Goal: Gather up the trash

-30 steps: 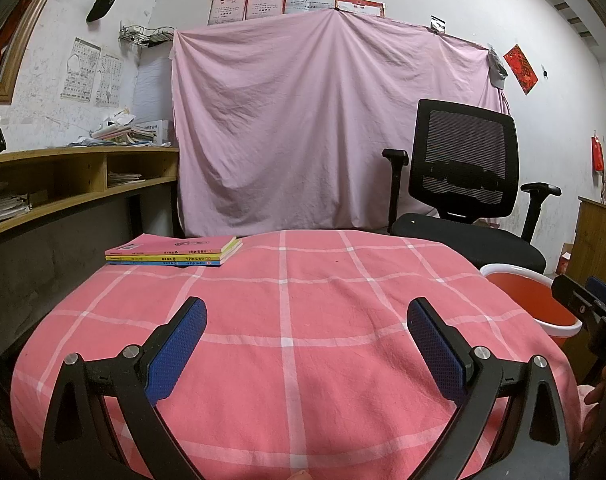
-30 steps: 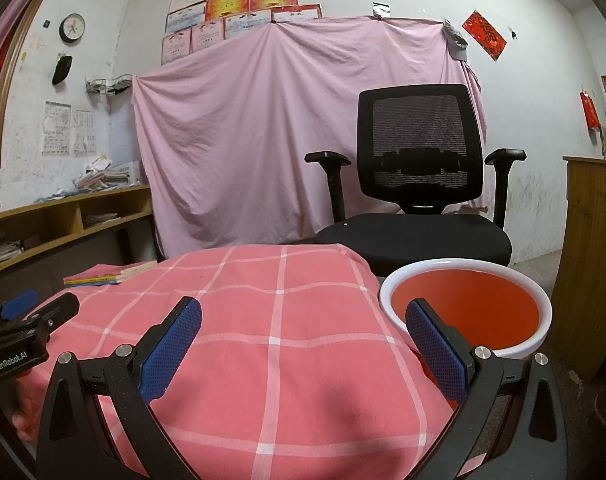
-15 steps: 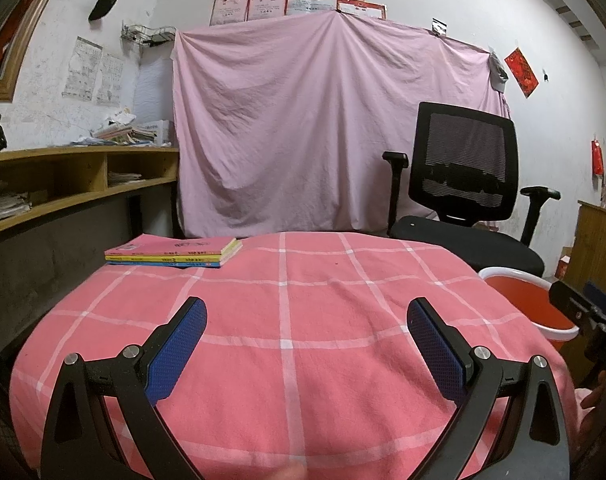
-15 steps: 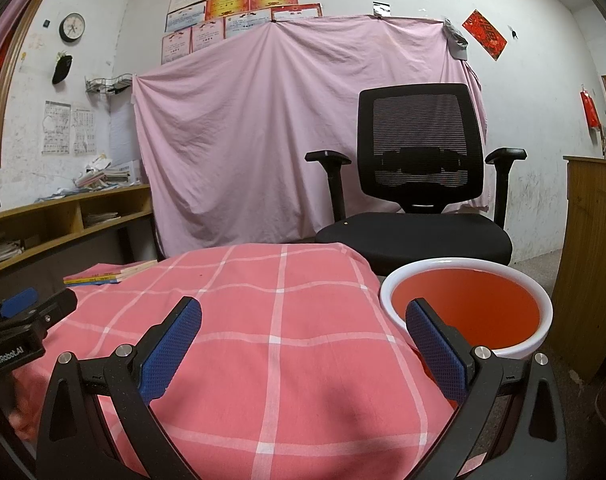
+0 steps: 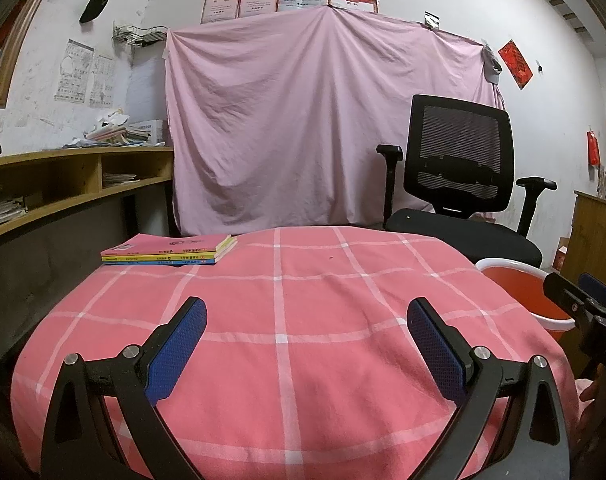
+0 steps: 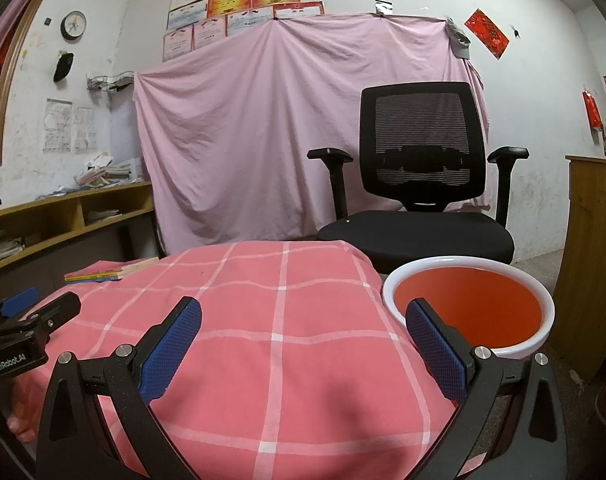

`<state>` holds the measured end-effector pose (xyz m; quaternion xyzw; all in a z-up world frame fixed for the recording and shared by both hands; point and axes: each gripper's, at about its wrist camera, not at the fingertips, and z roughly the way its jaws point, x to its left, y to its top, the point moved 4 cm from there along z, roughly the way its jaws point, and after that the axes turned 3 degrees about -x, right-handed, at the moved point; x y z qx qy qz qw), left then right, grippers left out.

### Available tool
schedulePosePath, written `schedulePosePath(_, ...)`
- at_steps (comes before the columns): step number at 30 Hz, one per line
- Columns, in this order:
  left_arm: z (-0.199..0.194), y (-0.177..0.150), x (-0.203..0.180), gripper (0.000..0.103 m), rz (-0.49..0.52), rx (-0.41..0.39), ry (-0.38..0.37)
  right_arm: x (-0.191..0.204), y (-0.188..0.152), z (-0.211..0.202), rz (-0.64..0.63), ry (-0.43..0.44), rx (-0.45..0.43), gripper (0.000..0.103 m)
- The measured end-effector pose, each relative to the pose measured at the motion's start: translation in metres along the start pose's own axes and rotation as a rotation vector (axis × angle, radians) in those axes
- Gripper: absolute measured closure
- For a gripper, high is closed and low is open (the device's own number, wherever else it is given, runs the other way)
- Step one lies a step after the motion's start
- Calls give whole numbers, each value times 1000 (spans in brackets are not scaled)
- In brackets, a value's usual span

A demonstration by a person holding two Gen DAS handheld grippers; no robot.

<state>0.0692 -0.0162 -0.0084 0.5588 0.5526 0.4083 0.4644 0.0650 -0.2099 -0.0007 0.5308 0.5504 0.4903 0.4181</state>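
An orange bin with a white rim (image 6: 469,306) stands on the floor at the right edge of the table; it looks empty inside. Its rim shows at the right of the left wrist view as the bin (image 5: 519,288). My left gripper (image 5: 305,322) is open above the pink checked tablecloth (image 5: 303,280), with nothing between its blue pads. My right gripper (image 6: 303,320) is open too, over the table's right side, its right finger in front of the bin. No trash shows on the cloth.
A stack of thin books (image 5: 169,249) lies at the table's far left. A black office chair (image 6: 419,200) stands behind the table and bin. Wooden shelves (image 5: 63,184) run along the left wall, a wooden cabinet (image 6: 591,264) on the right.
Both views have shifted only slightly; the left gripper has drifted a little, and the grippers stay open.
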Motion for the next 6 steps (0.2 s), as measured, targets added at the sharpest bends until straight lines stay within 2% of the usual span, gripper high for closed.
schedulePosePath(6, 1, 0, 0, 5, 1, 0, 2, 1, 0, 0, 0, 0, 2, 0)
